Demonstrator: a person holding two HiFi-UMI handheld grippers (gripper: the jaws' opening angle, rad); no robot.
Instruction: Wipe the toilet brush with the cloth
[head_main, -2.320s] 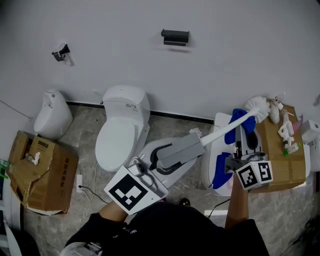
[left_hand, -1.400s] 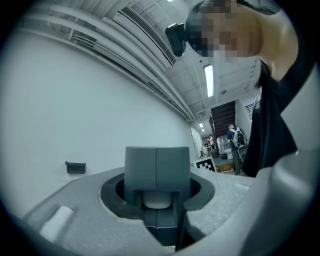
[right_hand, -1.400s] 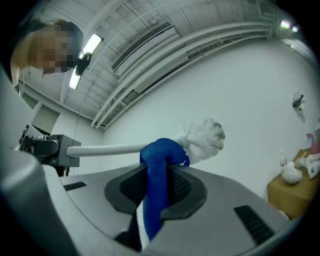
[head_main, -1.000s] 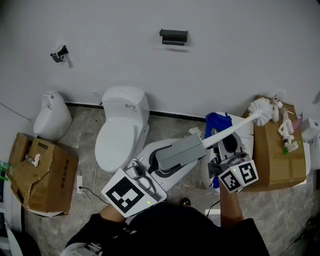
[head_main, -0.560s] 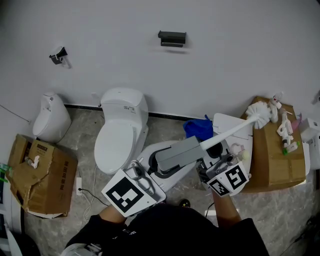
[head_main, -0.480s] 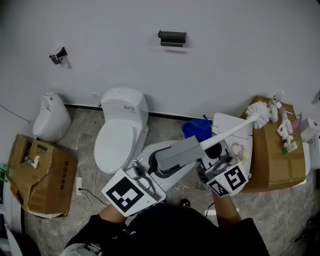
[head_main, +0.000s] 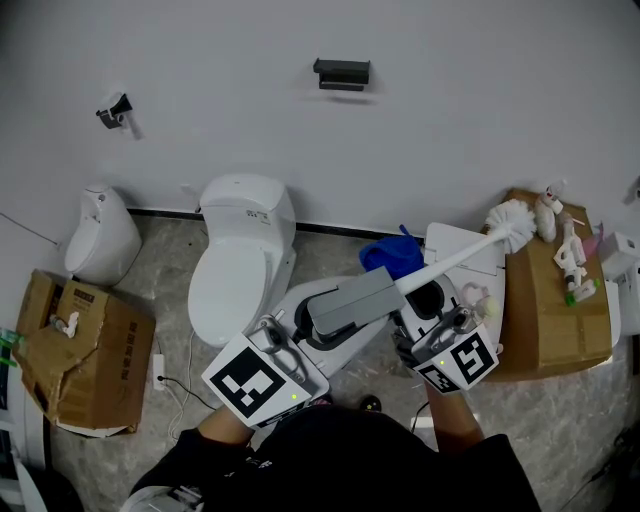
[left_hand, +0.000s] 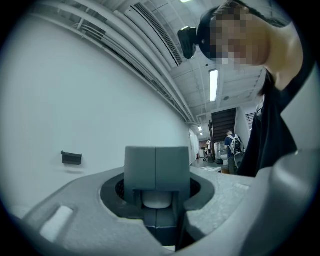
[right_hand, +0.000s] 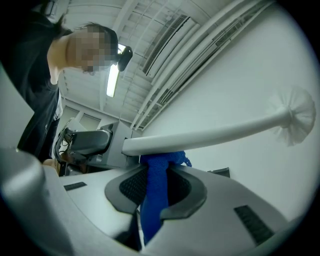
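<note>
Right of the white toilet (head_main: 240, 262), the left gripper (left_hand: 156, 165) clamps the toilet brush (head_main: 455, 258) by its handle end, bristle head at the edge of the cardboard box (head_main: 545, 300), while the right gripper (right_hand: 156, 182) pinches the blue cloth (right_hand: 154, 205) against that handle just beyond the left jaws.

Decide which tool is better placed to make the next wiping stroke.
Right. The right tool holds the blue knitted cloth up against the handle of the white plastic toilet brush; the left tool only clamps its end.

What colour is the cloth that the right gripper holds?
The cloth is bright blue, without pattern; it shows best in the right gripper view.
</note>
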